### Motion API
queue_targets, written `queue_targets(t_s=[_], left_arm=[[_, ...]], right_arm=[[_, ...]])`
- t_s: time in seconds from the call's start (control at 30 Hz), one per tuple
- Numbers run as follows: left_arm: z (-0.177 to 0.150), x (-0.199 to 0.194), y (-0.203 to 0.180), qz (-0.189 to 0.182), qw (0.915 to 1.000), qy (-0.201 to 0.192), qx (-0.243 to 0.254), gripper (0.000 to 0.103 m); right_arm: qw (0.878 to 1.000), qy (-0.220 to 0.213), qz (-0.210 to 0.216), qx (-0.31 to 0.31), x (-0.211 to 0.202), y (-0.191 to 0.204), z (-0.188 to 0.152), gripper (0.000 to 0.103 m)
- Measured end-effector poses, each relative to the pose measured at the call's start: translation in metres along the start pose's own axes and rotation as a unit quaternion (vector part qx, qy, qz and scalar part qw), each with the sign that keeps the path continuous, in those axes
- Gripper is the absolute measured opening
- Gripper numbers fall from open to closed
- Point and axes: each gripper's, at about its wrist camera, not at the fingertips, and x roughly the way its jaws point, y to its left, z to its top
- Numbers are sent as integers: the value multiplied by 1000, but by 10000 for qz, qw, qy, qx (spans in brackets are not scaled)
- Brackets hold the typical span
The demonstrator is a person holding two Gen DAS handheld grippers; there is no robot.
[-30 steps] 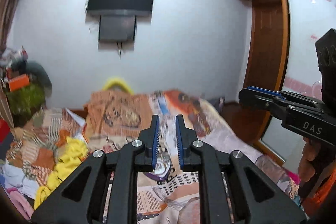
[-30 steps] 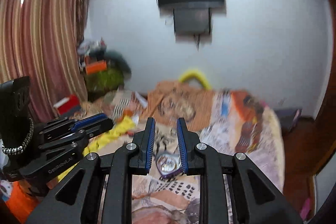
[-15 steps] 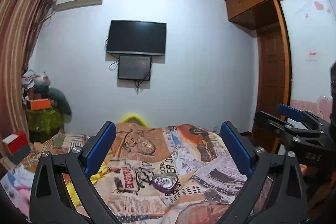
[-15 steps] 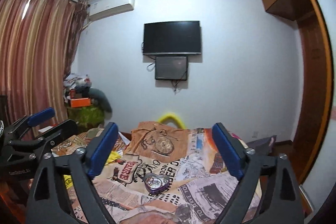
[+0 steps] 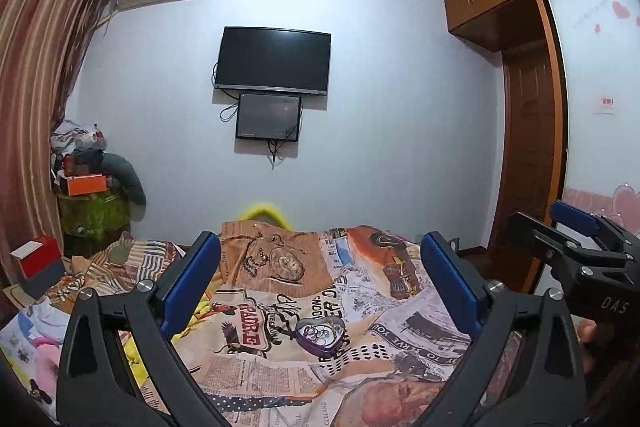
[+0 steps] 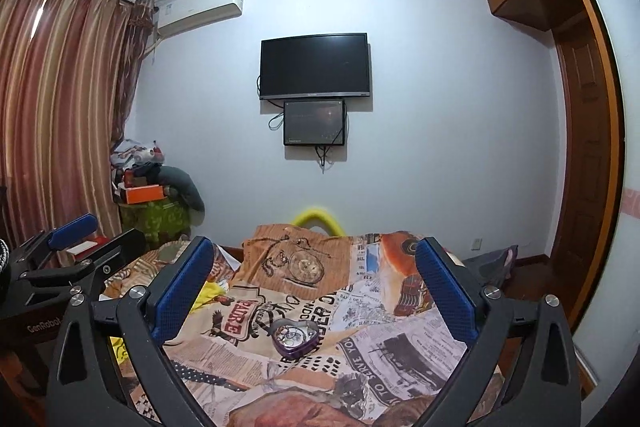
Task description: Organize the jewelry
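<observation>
Here, taking the heart-shaped purple box as my landmark, I read the room from left to right. Far to its left hang the striped curtains, and beside them a cluttered stand holds an orange box. Nearer, still left of the heart box, a red-and-white box sits at the bed's edge, with yellow cloth showing just left of the box on the bedcover. My left gripper has just been opening and now stands wide, its blue pads splayed to either side with nothing between them; the heart box lies on the newspaper-print bedspread beyond the fingers, untouched. The box is open-topped, and small rings and metal pieces glint inside it, though I cannot make out each piece. Straight behind it on the wall hang the dark television and a smaller screen beneath. My right gripper has likewise just been opening and is spread wide and empty, with the heart box lying apart ahead of it. To the right of the box stands the wooden wardrobe.
</observation>
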Motion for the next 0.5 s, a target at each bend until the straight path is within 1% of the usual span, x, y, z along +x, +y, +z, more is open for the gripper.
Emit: queue_targets(t_s=[0.5], left_arm=[[-2,8,-3,47,10000,81,31,101]], right_arm=[[10000,77,-23,6,-6,-1,-8,100]])
